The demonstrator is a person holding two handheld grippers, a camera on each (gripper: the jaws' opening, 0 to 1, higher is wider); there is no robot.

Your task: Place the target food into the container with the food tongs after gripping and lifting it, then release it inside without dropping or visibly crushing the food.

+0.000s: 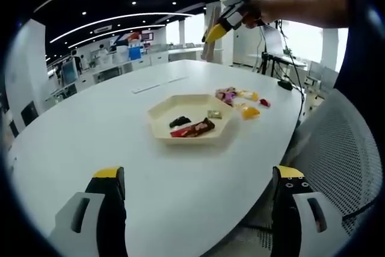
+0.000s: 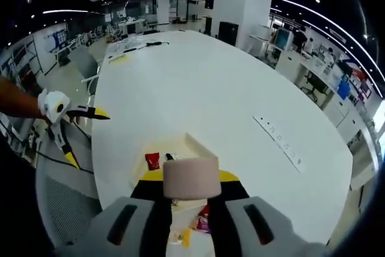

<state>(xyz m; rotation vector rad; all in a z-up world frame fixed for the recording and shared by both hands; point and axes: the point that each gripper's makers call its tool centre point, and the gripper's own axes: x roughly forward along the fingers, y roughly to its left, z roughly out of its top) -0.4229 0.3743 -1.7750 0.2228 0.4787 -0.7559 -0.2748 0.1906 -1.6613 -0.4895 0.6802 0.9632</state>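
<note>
Both grippers differ: the right gripper (image 2: 189,192) clamps its yellow-tipped black jaws on a pale pink, rounded block of food (image 2: 190,177), held above the big white oval table (image 2: 216,94), while the left gripper (image 1: 198,188) hangs with jaws spread wide and empty over the table's near edge. Mid-table sits a cream hexagonal tray (image 1: 159,112) — inside it, a red-brown wrapped bar (image 1: 194,129) and a small dark snack (image 1: 179,121). Just beyond the tray lie loose colourful wrapped sweets (image 1: 243,99).
</note>
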